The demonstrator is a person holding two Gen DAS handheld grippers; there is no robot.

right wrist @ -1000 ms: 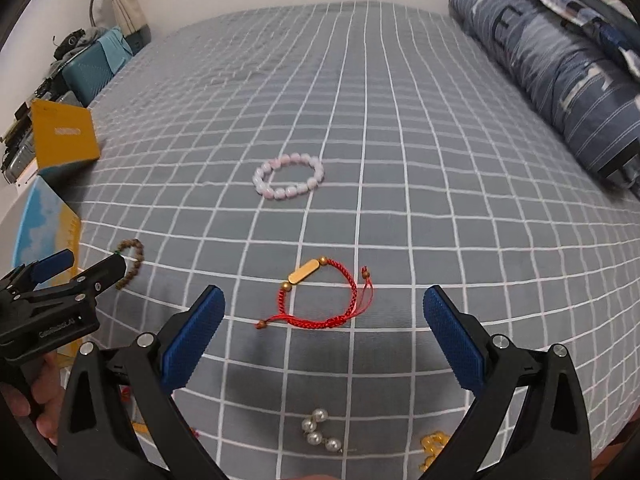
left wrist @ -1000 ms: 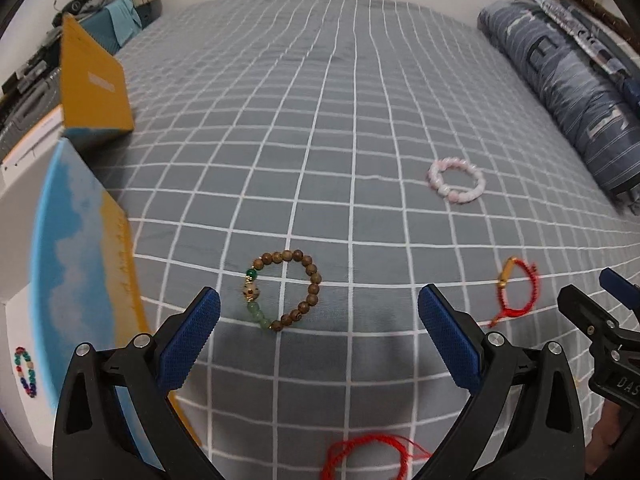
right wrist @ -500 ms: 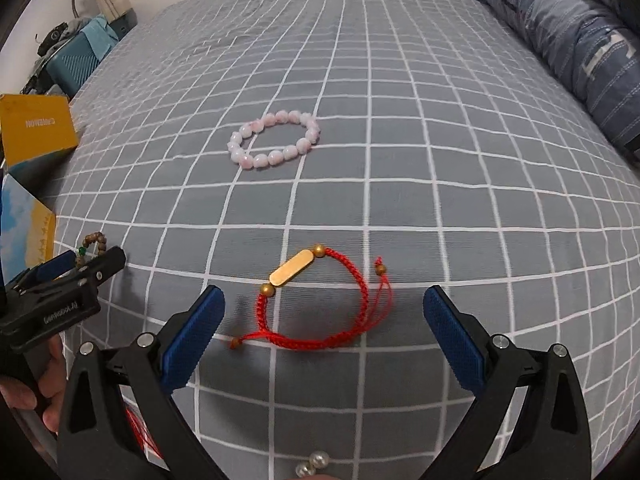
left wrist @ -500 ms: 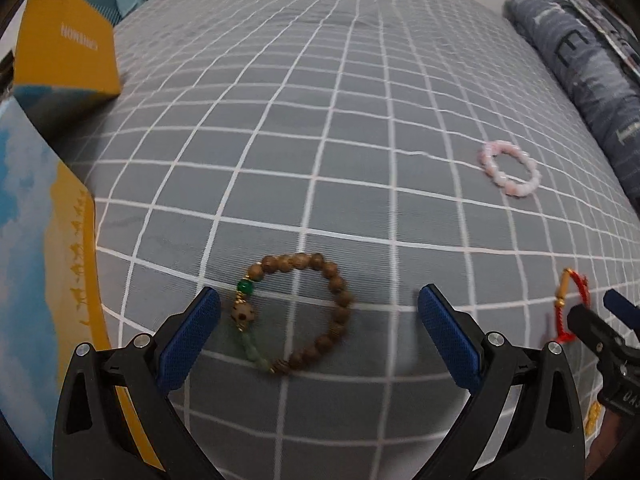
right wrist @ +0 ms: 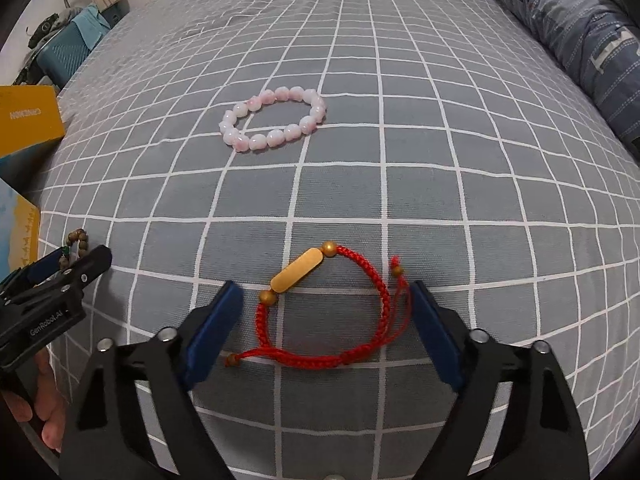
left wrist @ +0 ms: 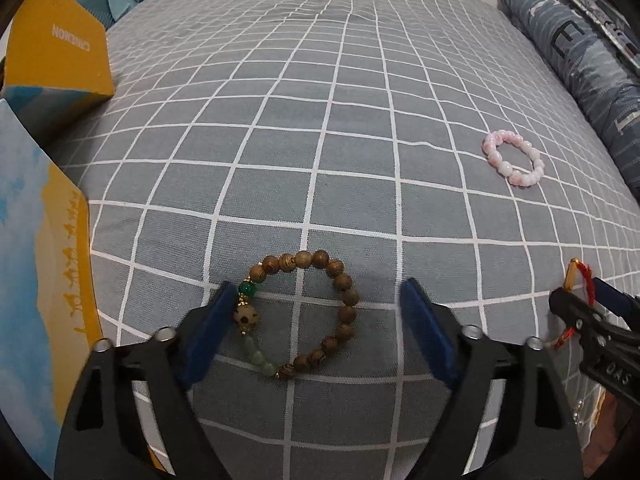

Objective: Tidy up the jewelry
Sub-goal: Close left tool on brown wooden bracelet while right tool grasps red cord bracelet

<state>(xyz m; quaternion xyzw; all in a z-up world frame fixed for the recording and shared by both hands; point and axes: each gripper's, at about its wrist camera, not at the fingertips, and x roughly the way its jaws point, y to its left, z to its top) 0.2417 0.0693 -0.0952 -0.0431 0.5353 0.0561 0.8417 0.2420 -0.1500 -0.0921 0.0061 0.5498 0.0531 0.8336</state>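
Left wrist: grey checked bedspread [left wrist: 320,128], striped pillow [left wrist: 580,52], yellow box [left wrist: 56,56]

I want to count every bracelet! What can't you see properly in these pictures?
- Left view: the red cord bracelet is mostly hidden behind the right claw.
- Right view: the wooden bead bracelet is mostly hidden behind the left claw.
- Left view: small beads at the lower right, too small to name.

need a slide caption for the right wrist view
Right gripper closing its fingers around a red cord bracelet on the grid-patterned bedspread, pink bead bracelet beyond.
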